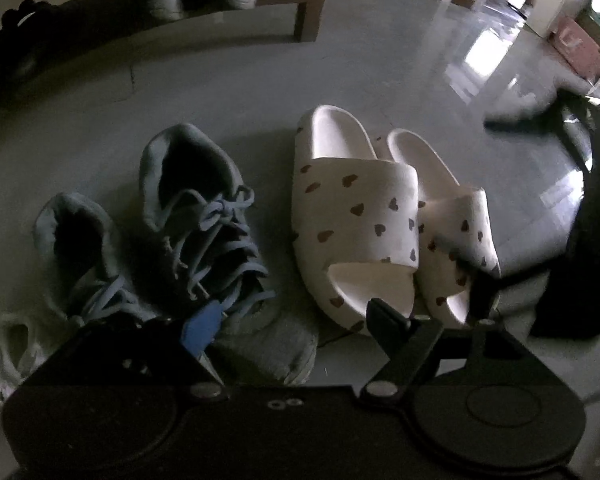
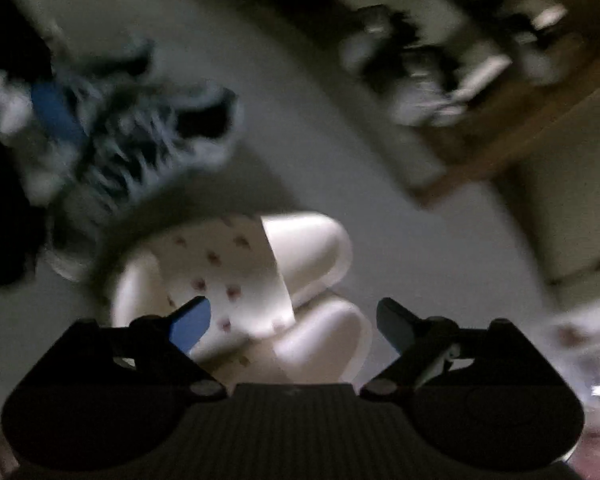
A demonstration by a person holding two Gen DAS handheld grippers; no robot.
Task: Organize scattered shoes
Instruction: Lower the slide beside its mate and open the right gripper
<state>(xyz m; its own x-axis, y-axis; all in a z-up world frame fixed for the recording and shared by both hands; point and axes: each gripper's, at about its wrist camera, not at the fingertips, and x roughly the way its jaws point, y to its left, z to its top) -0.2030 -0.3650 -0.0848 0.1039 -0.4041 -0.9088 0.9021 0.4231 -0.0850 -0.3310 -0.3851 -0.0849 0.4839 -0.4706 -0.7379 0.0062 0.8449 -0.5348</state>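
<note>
Two grey-blue lace-up sneakers stand side by side on the floor, toes toward me. Right of them lie two white slippers with a heart print, the right one tucked against the left. My left gripper hangs open over the right sneaker's toe, its blue fingertip beside the laces and the other fingertip by the slipper's toe. In the blurred right wrist view, my right gripper stands open above the slippers, nothing pressed between its pads. The sneakers lie beyond at the upper left.
A wooden shoe rack holding several shoes stands at the back; it appears blurred in the right wrist view. A dark bulky shape stands close to the right of the slippers. A pale shoe lies at the lower left. Glossy floor stretches away to the right.
</note>
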